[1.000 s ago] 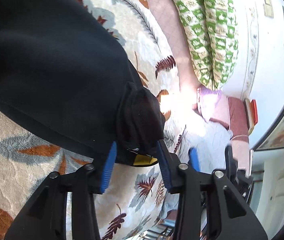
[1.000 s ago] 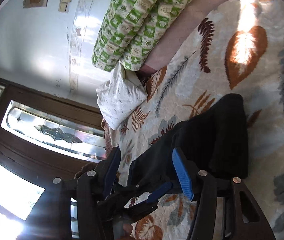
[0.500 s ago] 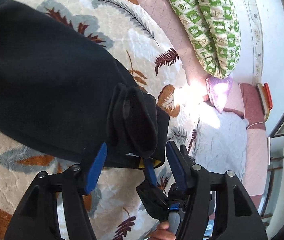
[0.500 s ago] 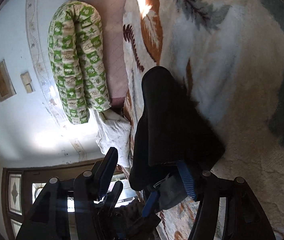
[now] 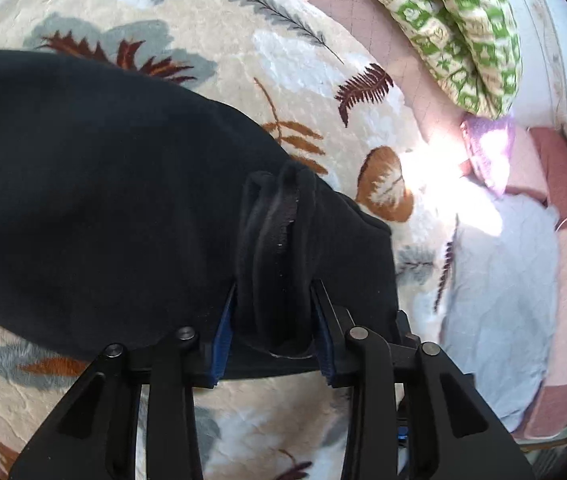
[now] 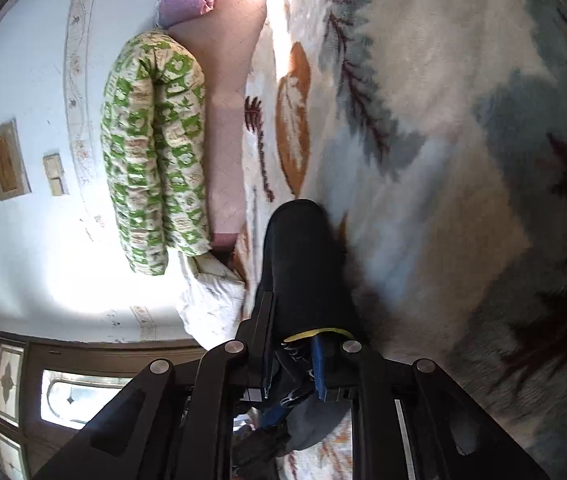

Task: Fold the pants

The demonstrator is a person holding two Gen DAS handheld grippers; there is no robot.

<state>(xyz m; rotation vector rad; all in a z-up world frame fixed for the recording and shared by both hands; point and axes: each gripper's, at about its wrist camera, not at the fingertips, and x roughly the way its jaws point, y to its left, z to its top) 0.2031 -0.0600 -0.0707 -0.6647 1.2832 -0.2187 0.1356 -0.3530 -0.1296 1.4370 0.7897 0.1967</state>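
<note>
While the pants lie spread over the leaf-print blanket, both grippers have hold of them.
Pants: black pants (image 5: 103, 184) cover the left and middle of the left wrist view, spread flat on the blanket; in the right wrist view the same cloth (image 6: 303, 264) shows as a narrow dark fold running away from the camera.
Left gripper: the left gripper (image 5: 273, 320) has its jaws pinching a bunched, ridged edge of the pants, several layers standing up between the blue pads.
Right gripper: the right gripper (image 6: 295, 356) has its jaws pressed close on the near end of the dark fold, where a thin yellow trim (image 6: 319, 333) shows along the cloth's edge.
Blanket: a cream blanket (image 5: 211, 20) printed with grey, brown and rust leaves lies under the pants; in the right wrist view it (image 6: 463, 140) fills the right half, somewhat blurred.
Quilt: a rolled green-and-white quilt (image 5: 455, 28) sits at the far edge of the bed on a pink sheet; the right wrist view shows it (image 6: 155, 152) against a pale wall.
Pillow: a white crumpled pillow (image 6: 211, 304) lies just beside the lower end of the quilt.
Purple cloth: a small purple cloth (image 5: 487, 148) sits in bright sun near the quilt's end.
Door: a dark wooden door with glass panes (image 6: 23, 384) fills the lower left of the right wrist view.
</note>
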